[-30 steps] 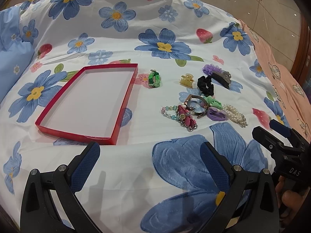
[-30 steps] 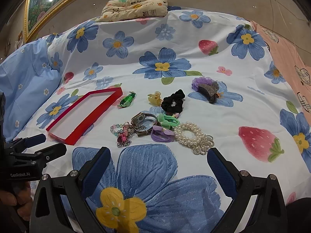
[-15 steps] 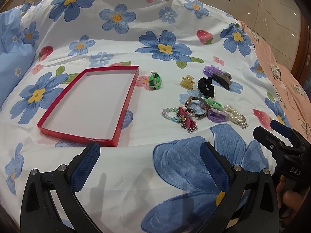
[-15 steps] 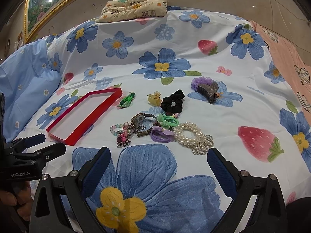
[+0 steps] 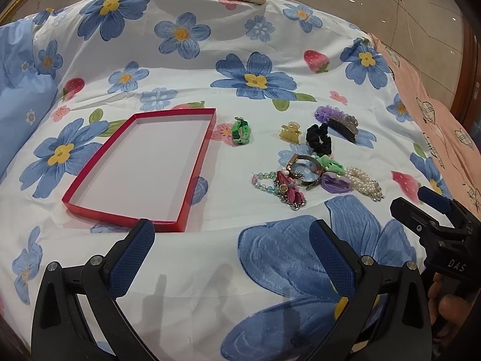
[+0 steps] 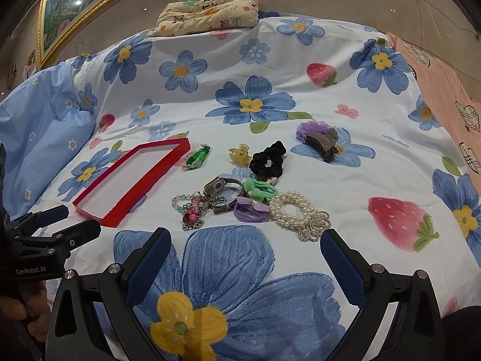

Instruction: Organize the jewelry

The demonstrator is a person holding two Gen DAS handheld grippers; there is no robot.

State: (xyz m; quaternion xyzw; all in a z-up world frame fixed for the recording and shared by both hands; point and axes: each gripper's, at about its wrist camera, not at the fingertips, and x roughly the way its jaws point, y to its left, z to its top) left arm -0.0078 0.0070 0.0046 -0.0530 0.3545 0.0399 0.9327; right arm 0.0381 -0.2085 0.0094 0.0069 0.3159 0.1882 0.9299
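An empty red tray lies on the flowered bedspread. To its right lie a green bracelet, a yellow claw clip, a black scrunchie, a watch, a pearl bracelet and a pink charm bracelet. My left gripper is open and empty, near the tray's front edge. My right gripper is open and empty, just in front of the jewelry pile.
A purple scrunchie with a dark claw clip lies at the back right. A small patterned cushion sits at the far edge. A blue pillow lies left, a pink blanket right.
The left wrist view has shifted slightly, so the tray and the jewelry sit a little lower and nearer. The right gripper has barely moved. Both stay open.
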